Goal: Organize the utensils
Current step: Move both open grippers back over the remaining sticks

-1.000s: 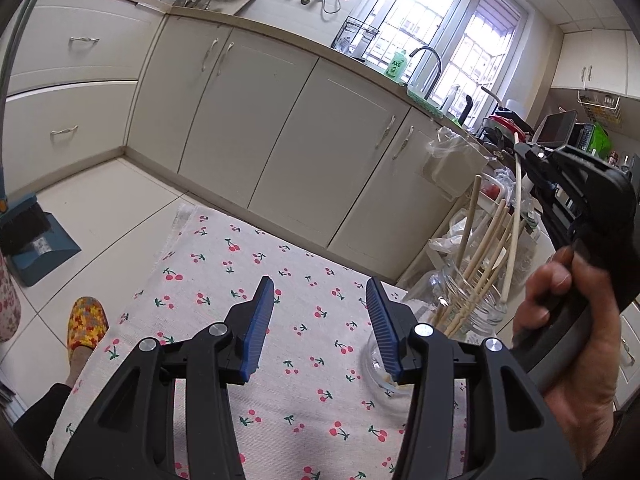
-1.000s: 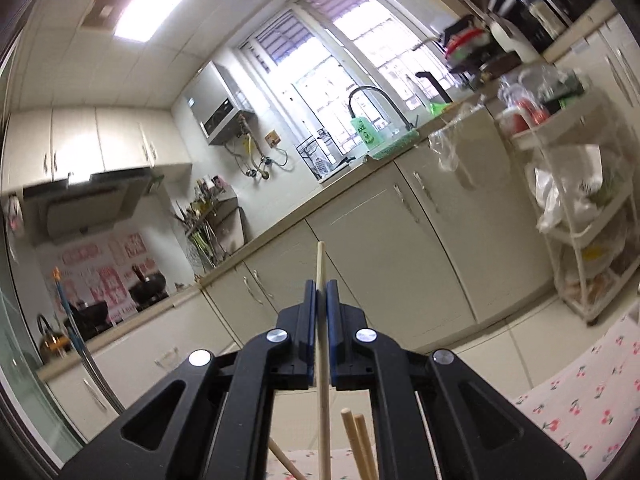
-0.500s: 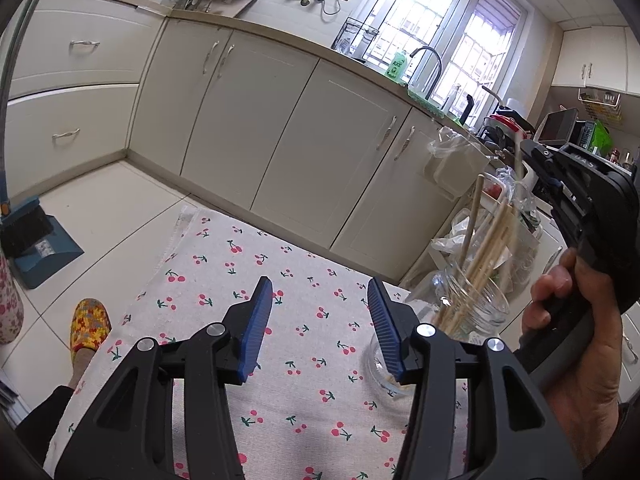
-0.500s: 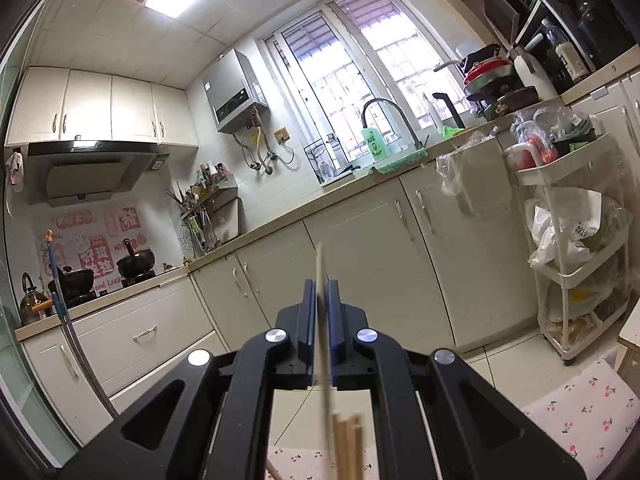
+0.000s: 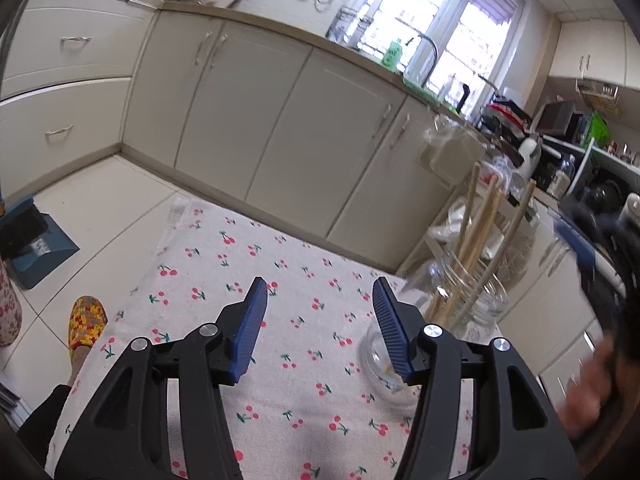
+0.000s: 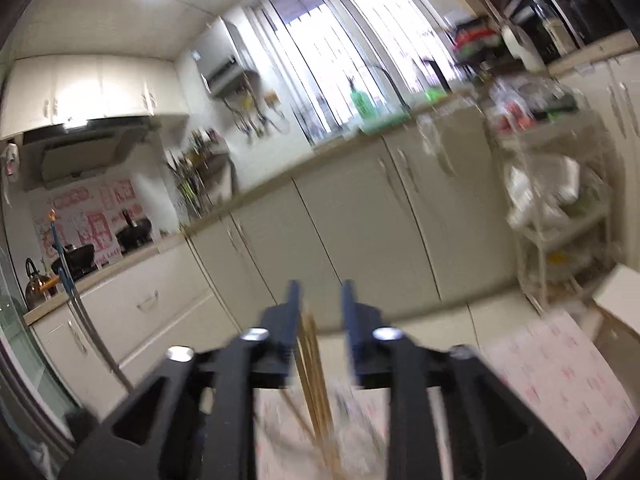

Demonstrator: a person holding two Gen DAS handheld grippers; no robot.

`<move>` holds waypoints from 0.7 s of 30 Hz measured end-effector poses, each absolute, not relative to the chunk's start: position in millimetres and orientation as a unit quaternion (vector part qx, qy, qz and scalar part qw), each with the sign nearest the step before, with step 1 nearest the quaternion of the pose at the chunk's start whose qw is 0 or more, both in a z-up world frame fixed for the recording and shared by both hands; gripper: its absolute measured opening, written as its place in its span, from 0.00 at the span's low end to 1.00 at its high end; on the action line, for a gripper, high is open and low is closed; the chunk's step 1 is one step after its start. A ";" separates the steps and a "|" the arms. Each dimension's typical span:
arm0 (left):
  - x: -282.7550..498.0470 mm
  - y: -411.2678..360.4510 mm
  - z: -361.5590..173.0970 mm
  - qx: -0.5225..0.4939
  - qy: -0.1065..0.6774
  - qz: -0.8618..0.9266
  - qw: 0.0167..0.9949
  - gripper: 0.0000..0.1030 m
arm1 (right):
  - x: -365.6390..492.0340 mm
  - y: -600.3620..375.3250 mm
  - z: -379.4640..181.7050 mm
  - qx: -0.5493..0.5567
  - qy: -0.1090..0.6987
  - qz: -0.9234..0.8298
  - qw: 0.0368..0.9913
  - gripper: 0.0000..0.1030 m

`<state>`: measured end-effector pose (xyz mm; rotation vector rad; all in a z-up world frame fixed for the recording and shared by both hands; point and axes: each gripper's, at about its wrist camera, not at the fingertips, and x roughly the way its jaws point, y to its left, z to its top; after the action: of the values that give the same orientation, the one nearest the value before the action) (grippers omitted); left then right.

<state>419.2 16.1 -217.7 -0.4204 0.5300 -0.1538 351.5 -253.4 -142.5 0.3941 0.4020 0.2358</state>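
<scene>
**A:** What does the left wrist view show?

**B:** The left gripper [image 5: 320, 312] hangs over a table under a white cherry-print cloth [image 5: 288, 280], its blue-padded jaws spread wide with nothing between them. At about 2 o'clock from the gripper a clear glass jar [image 5: 476, 292] stands on the cloth, holding a bundle of wooden chopsticks [image 5: 480, 232] that lean and fan out at the top. A smaller, low glass cup [image 5: 380, 364] sits just beside the right jaw, at about 4 o'clock from the gripper, partly hidden by it; what lies inside is too faint to tell.

**A:** And the right gripper?

**B:** In the left view it appears at 3 o'clock as a dark blur with one blue pad, held in the person's right hand [image 5: 588, 392]. In its own blurred view, the right gripper [image 6: 320, 312] has its jaws parted by a narrow gap. The chopsticks [image 6: 316, 380] rise into that gap close to the left-hand finger; whether they touch it cannot be told.

**A:** Anything around them?

**B:** Cream kitchen cabinets [image 5: 280, 120] run across at 12 o'clock, and a yellow patterned slipper [image 5: 86, 320] rests on the tiled floor at 9 o'clock.
</scene>
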 end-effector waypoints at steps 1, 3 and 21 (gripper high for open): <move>418.7 14.9 -215.7 -0.203 0.264 -0.078 0.940 0.52 | 341.2 -252.5 -152.5 0.183 0.234 0.120 0.947 0.36; 413.9 10.8 -209.0 -0.194 0.272 -0.083 0.939 0.54 | 326.5 -245.0 -173.8 0.158 0.306 0.134 0.929 0.36; 350.9 -58.4 -230.2 -0.059 0.423 -0.128 0.895 0.63 | 275.8 -217.2 -248.1 0.031 0.498 0.155 0.853 0.16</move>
<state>350.9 -58.4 -230.2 -0.1233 0.8766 -0.2646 275.8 -217.2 -248.1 0.0649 1.0481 0.3259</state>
